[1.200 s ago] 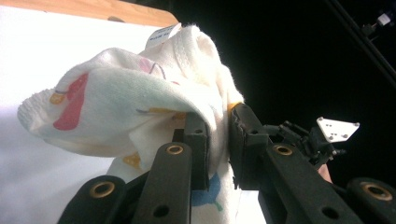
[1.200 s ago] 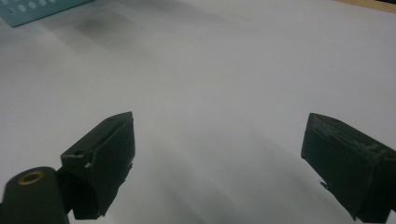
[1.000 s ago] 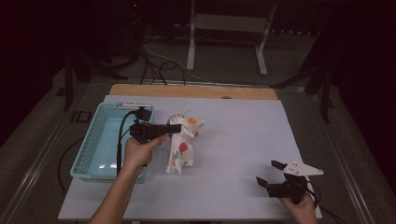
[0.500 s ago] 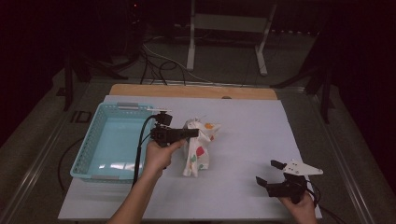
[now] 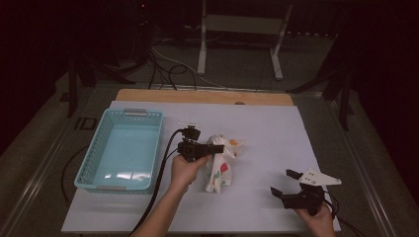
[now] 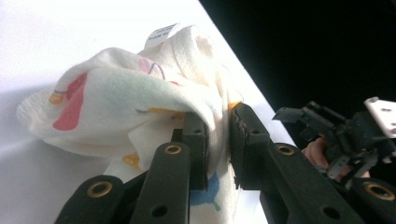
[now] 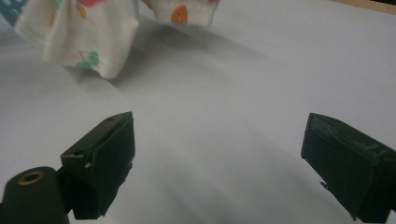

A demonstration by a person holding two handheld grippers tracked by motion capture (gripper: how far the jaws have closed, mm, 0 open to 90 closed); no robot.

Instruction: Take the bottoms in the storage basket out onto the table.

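- basket [image 5: 123, 148] sits on the left part of the worktop [image 5: 276, 133], near its left edge
- cloth [image 5: 220, 163] is just right of the basket, roughly mid-worktop, lower end resting on the surface
- left gripper [image 5: 217, 148] is between basket and cloth, its jaws on the cloth's upper part
- right gripper [image 5: 285, 183] is at the near right corner, well apart from the cloth, over bare worktop
- behind the worktop there's a stand [image 5: 239, 44] on the floor, cables [image 5: 168, 59] to its left

high overhead, 2 close views, shared cloth [image 5: 220, 165]
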